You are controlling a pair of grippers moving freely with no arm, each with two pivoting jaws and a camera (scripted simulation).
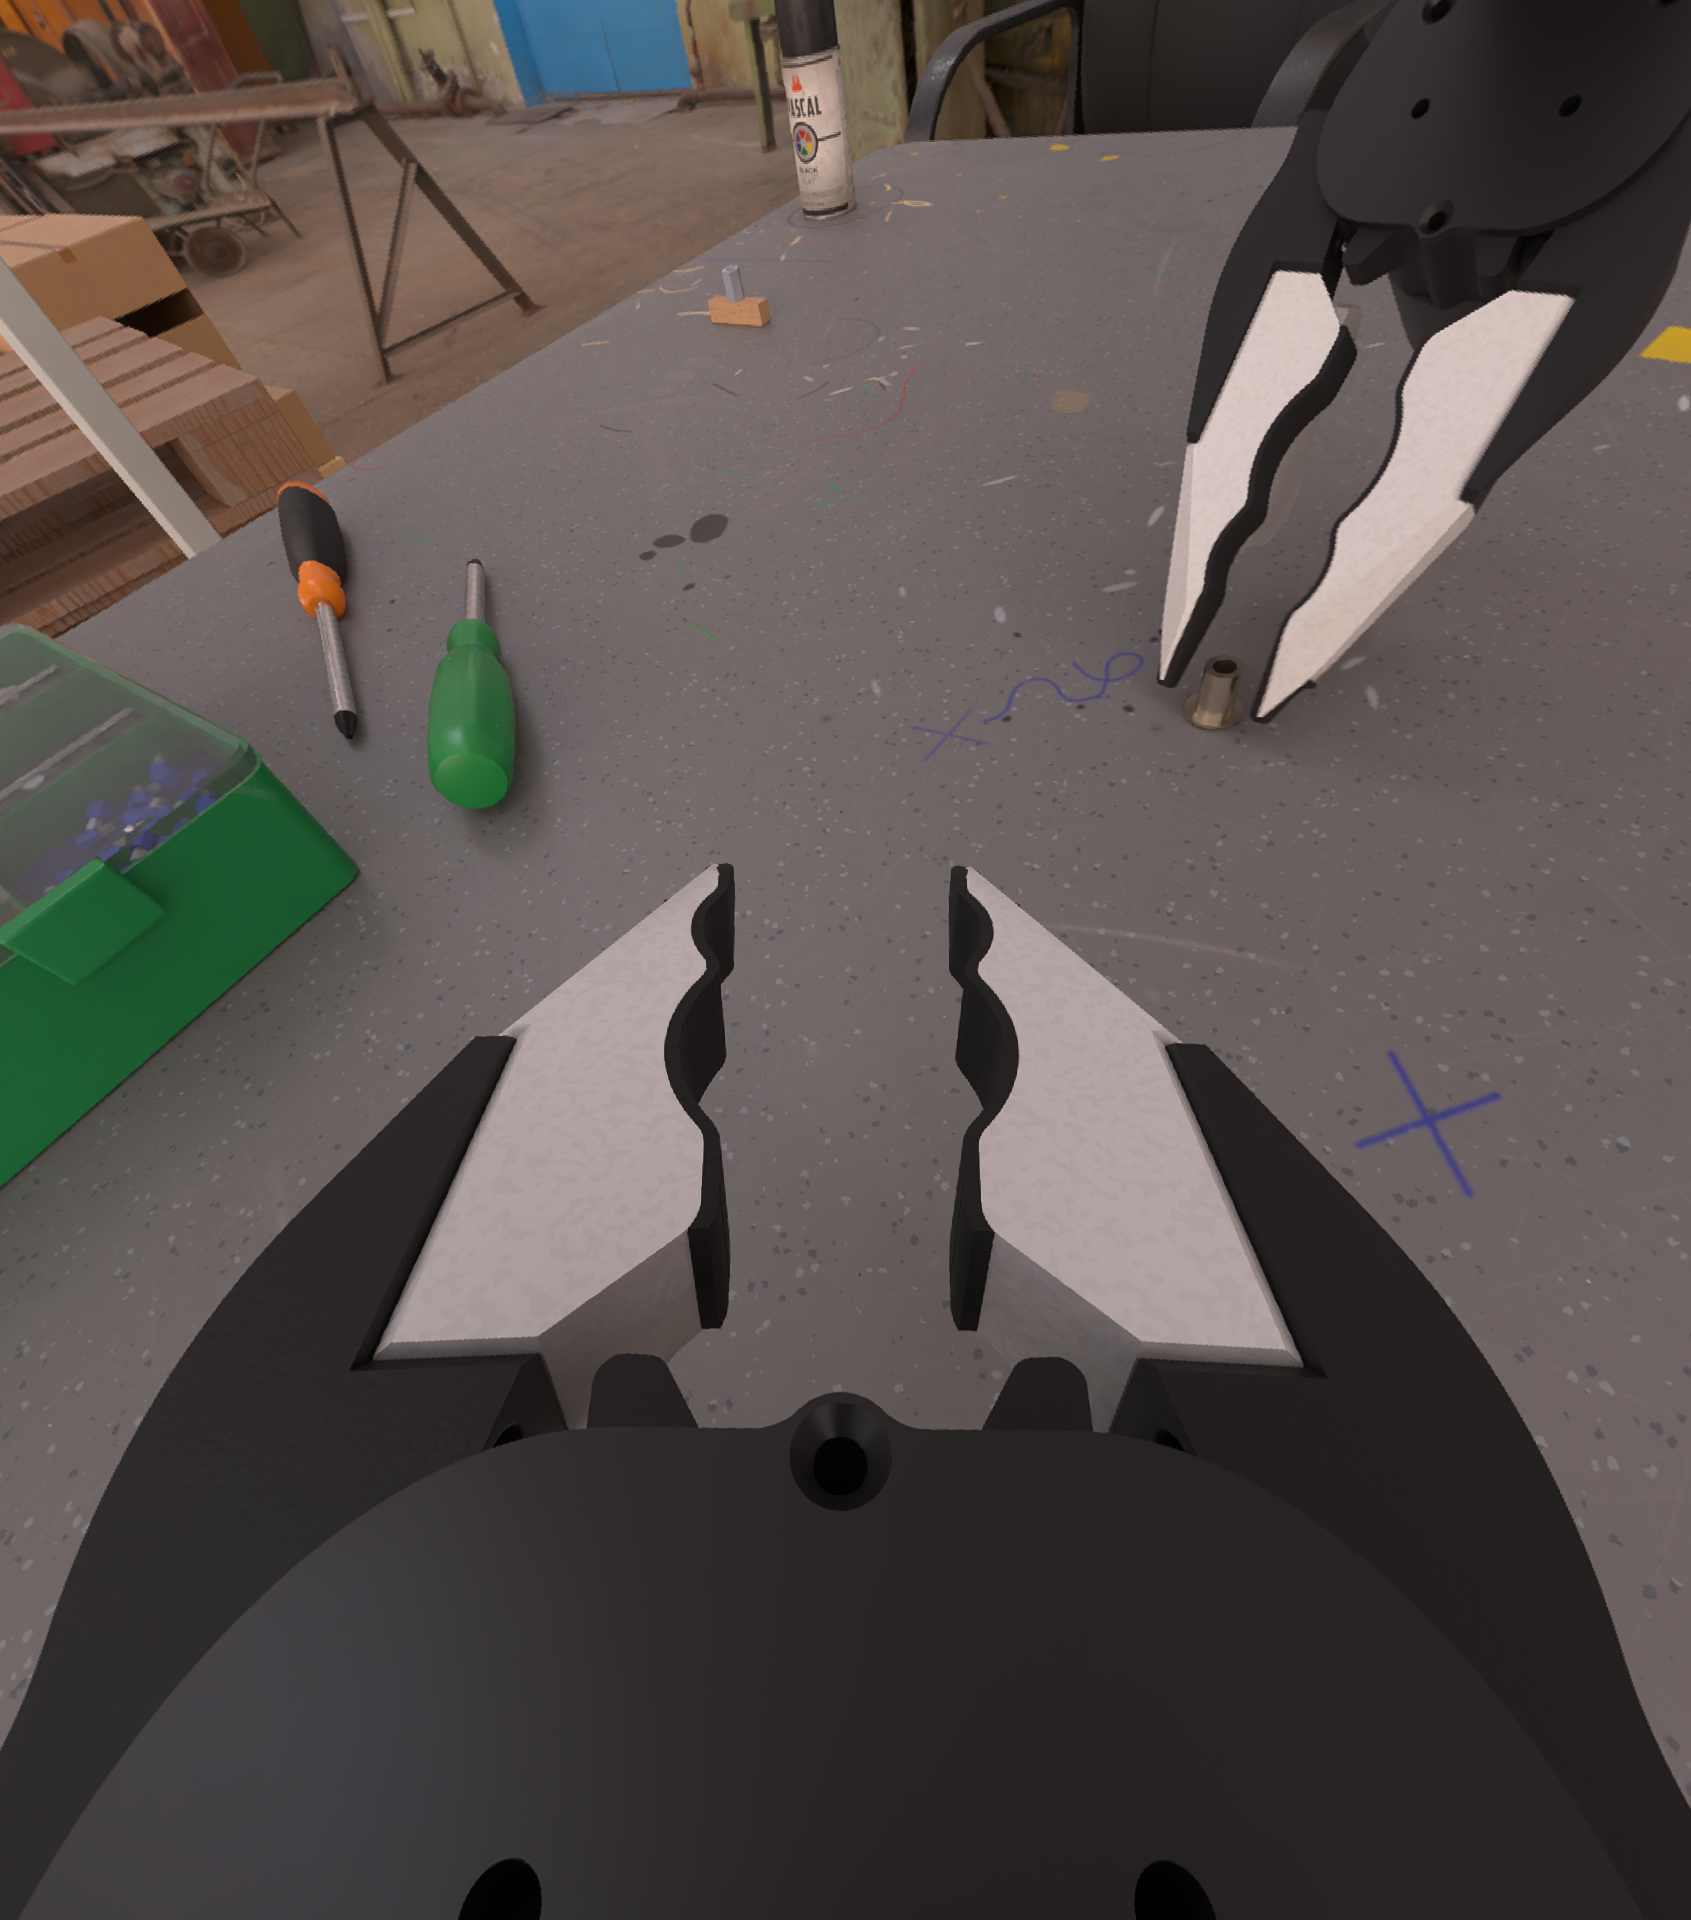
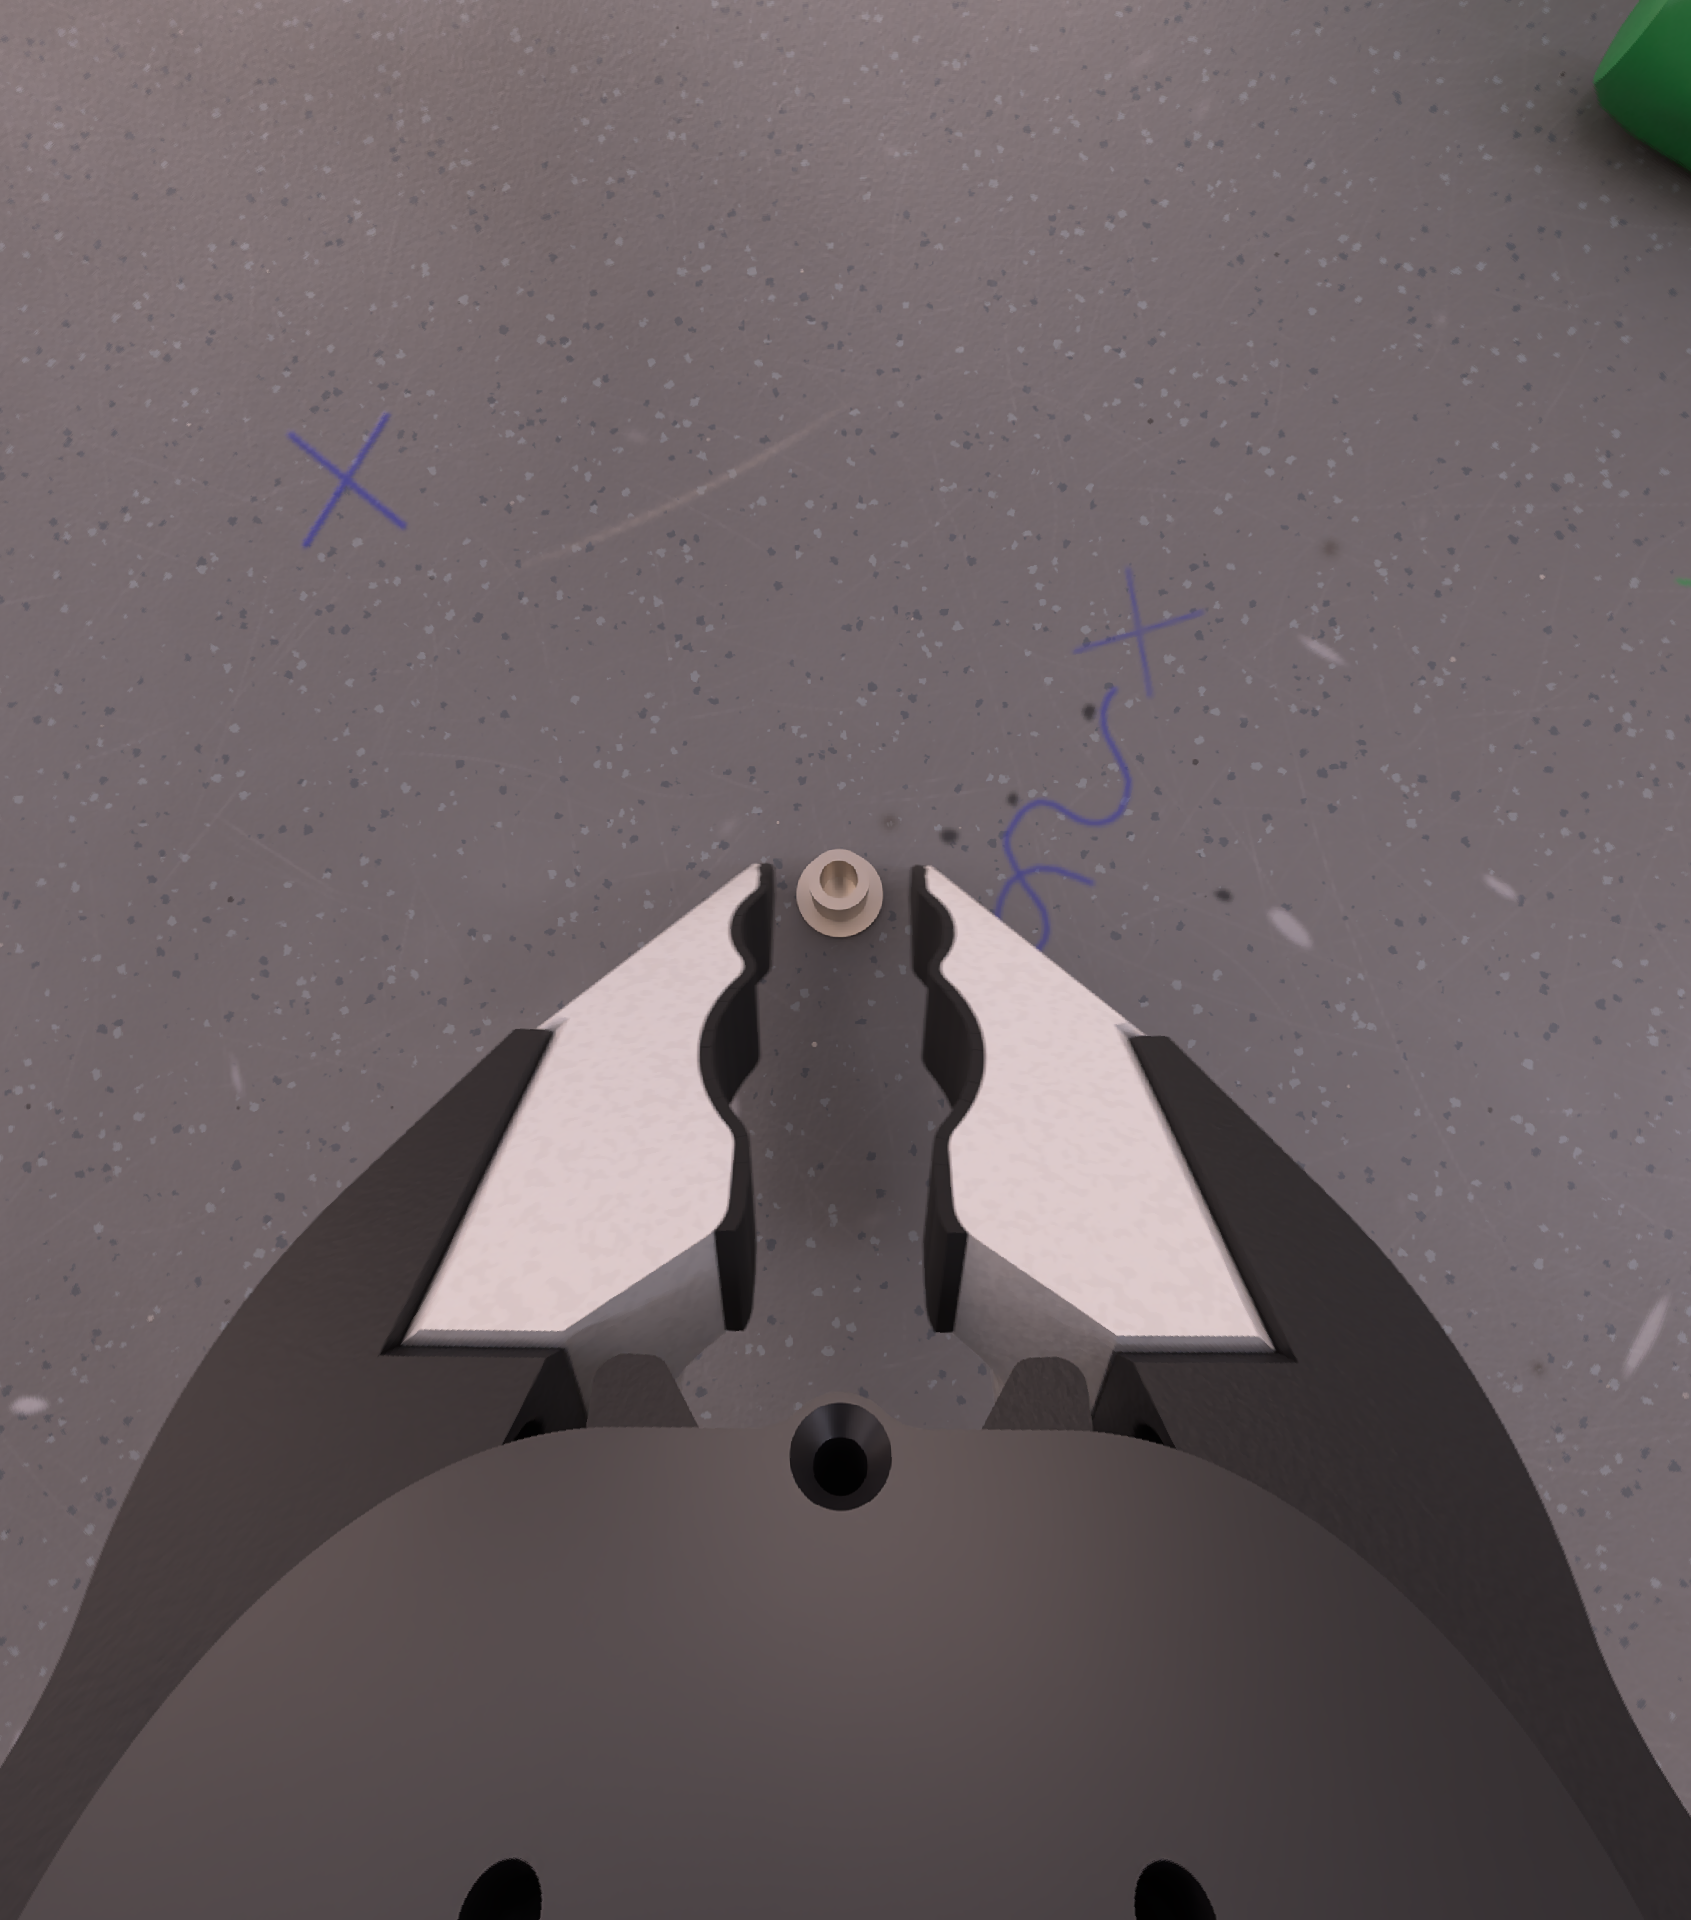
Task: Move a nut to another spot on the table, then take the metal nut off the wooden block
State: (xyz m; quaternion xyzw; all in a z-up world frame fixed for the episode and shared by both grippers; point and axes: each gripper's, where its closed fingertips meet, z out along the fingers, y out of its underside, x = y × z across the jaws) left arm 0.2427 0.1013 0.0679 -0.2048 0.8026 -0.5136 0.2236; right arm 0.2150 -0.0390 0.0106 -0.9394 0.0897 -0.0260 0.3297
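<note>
I am working on the first step: moving the small nut (image 2: pixel 839 894). It is standing on the table (image 2: pixel 612 312), right between the tips of my right gripper (image 2: pixel 841 888). The fingers are apart, one on each side of the nut, and I think neither one is touching it. From the left view, the tips are sitting down at the table.

To do this well, I am thinking I should close slowly and keep the nut in the middle. It is tiny and round, so it could pop out sideways. I should squeeze low on its wide base, then lift straight up.

My left gripper (image 1: pixel 841 894) is hanging over bare table, fingers apart, holding nothing.

The block (image 1: pixel 739 309) with the other nut (image 1: pixel 731 281) on top is far away, and too small to see well. The green box (image 1: pixel 124 935) is cut off at the edge.
</note>
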